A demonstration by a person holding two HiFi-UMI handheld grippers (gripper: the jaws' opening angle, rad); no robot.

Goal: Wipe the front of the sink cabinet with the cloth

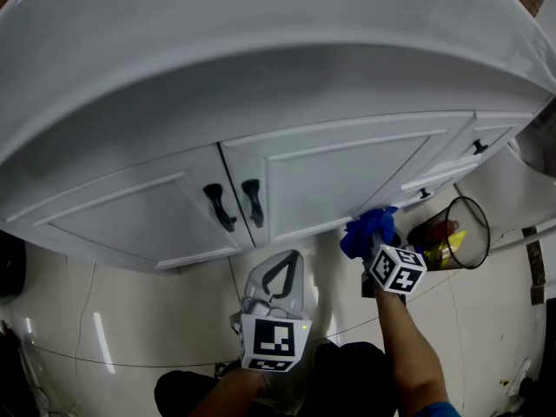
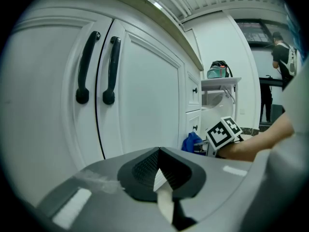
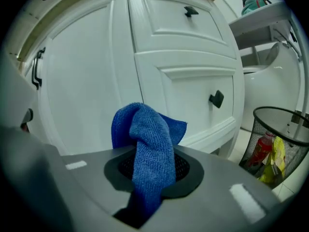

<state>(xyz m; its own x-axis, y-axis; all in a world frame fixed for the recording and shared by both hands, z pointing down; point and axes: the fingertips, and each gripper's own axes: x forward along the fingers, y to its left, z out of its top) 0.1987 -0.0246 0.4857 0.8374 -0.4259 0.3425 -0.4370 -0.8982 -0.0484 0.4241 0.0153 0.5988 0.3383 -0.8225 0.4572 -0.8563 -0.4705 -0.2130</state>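
Both jaws of the right gripper [image 3: 148, 170] pinch the cloth [image 3: 145, 134], bunched just ahead of them near the door's [image 3: 82, 81] lower edge, so press it flat and sweep overlapping passes, with the left gripper [image 2: 159, 175], pressed together and empty, held clear.

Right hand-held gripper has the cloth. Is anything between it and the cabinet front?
Nothing visible. The blue cloth, clamped in the right hand-held gripper, faces the bare white cabinet door directly. The wire bin stands off to the right, out of the path.
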